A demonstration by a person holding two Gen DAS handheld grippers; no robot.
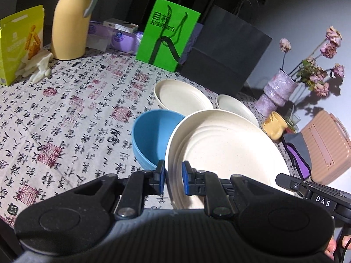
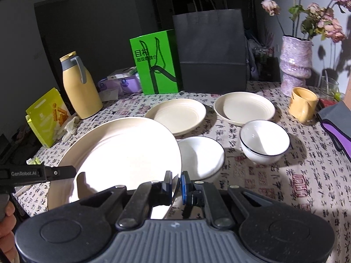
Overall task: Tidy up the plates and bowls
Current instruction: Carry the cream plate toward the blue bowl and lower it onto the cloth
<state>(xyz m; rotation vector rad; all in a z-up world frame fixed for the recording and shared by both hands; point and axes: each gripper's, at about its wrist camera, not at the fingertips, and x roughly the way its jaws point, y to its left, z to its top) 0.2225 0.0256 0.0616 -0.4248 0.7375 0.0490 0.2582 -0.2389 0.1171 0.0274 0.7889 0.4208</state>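
A large cream plate hangs tilted above the table, held by both grippers. My left gripper is shut on its left rim, and my right gripper is shut on its right rim. A blue bowl stands on the cloth just behind the plate in the left wrist view; the right wrist view hides it. Two smaller cream plates lie farther back. A small white plate and a white bowl, both dark-rimmed, sit right of the held plate.
A yellow thermos, snack box, green bag and dark paper bag line the table's back. A purple vase with dried flowers and a yellow mug stand at the right. White gloves lie by the snack box.
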